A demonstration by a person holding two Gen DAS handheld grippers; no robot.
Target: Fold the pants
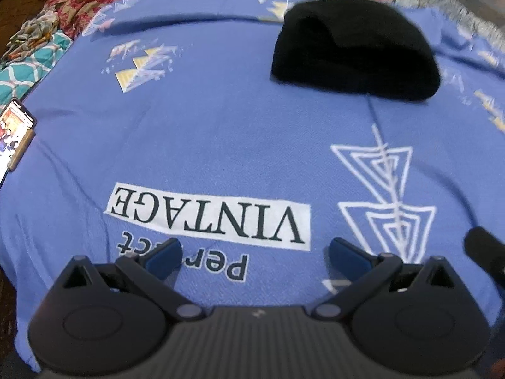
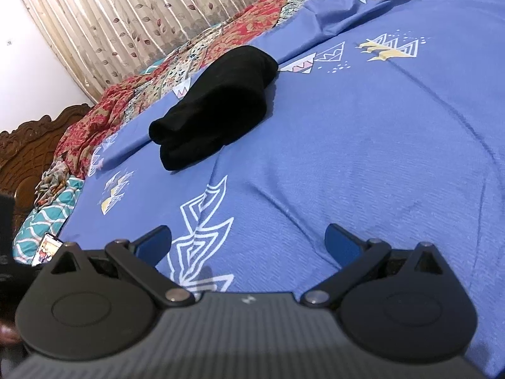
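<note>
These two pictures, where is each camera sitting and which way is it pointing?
Left wrist view: sits on the left gripper, looking forward and down over the blue bedsheet towards the folded black pants; its own two blue-tipped fingers show, spread apart and empty.
Right wrist view: sits on the right gripper, held low and tilted, facing across the bed to the pants, curtain and wooden headboard; its fingers are likewise open.
Both share the pants, the sheet, the red patterned quilt and a lit phone.
</note>
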